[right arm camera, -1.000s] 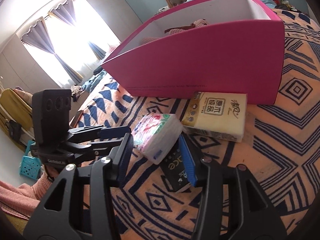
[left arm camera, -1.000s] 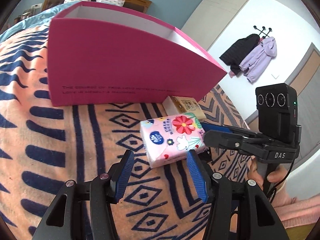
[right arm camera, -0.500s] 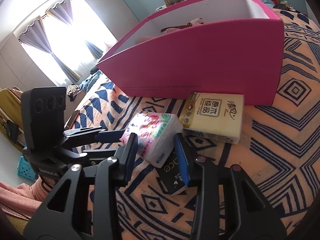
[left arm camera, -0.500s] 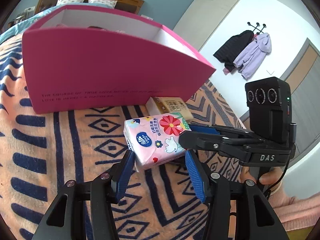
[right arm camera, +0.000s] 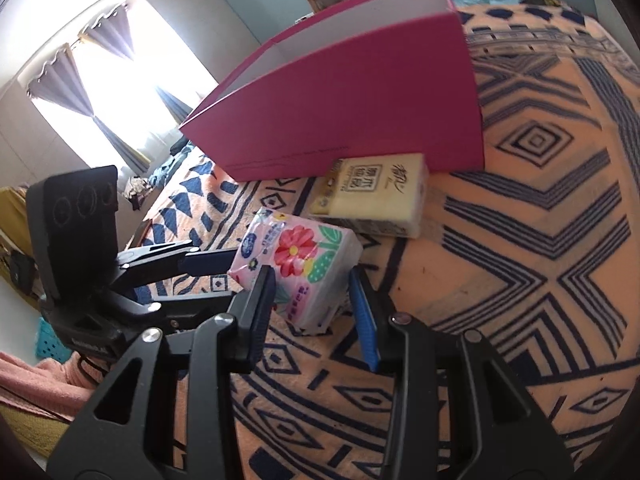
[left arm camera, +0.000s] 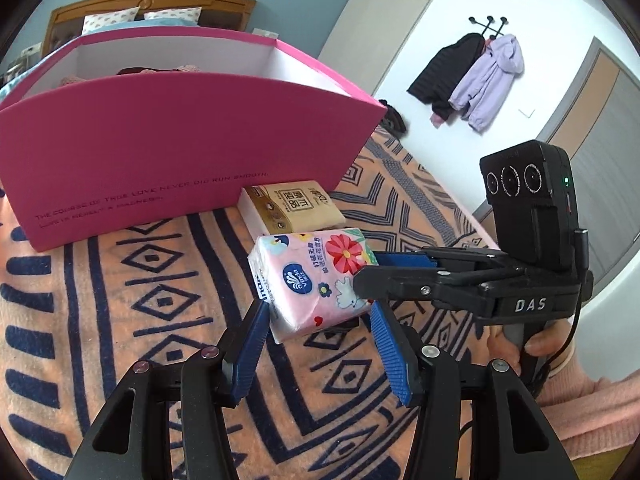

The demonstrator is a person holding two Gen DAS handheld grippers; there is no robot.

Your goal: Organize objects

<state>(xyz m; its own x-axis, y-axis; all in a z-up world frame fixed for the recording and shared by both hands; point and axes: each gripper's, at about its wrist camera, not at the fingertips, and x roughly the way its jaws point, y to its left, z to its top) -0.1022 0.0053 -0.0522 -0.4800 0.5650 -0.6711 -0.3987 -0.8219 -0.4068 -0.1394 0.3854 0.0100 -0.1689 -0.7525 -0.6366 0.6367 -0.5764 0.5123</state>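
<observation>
The bed [left arm camera: 100, 300] has an orange blanket with dark blue pattern. On it stands the pink box [left arm camera: 168, 152]. The beige tissue pack [left arm camera: 292, 208] lies against the front wall of this box. Just in front lies the flowered tissue pack [left arm camera: 316, 280]. The left gripper [left arm camera: 320, 336] and the right gripper [right arm camera: 312, 300] both have narrow jaws around its corners; I cannot tell if they press.

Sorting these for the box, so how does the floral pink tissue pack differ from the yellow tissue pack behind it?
The pink tissue pack has a red flower print and sits between both grippers' fingers. The yellow tissue pack is plain with dark characters, ungripped, lying right by the pink box. Both are soft rectangular packs on the patterned blanket.
</observation>
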